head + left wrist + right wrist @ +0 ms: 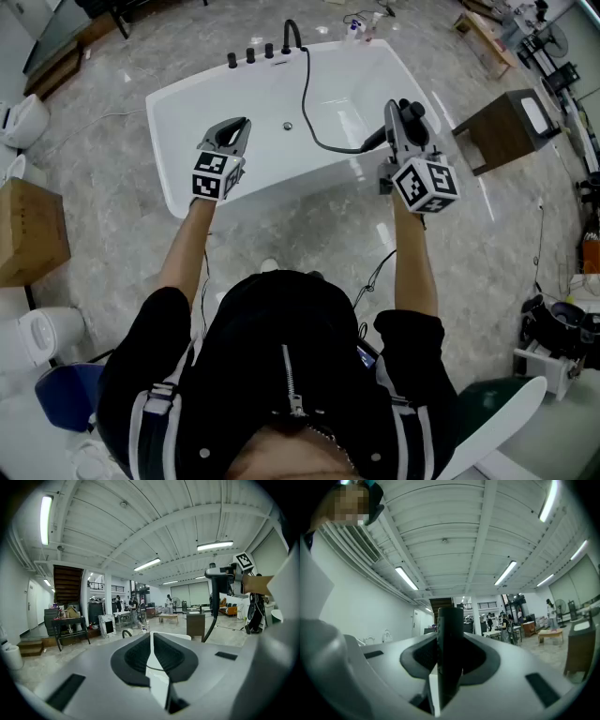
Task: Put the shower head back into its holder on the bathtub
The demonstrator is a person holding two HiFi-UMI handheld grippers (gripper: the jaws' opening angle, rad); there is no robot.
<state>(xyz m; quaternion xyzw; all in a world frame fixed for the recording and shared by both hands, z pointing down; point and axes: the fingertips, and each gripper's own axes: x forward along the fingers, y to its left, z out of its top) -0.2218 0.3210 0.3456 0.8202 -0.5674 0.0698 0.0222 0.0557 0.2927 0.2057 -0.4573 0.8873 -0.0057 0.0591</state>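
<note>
A person holds two grey tongs side by side above a white rectangular bathtub [187, 105]; the left gripper [234, 129] has its jaws closed together, with nothing between them. The right gripper [401, 127] is clamped on the black cylindrical shower head [450, 644]. Its thin black hose [307, 94] curves away from the right gripper to a row of black metal fittings [250, 54] on the rim beyond both tongs.
</note>
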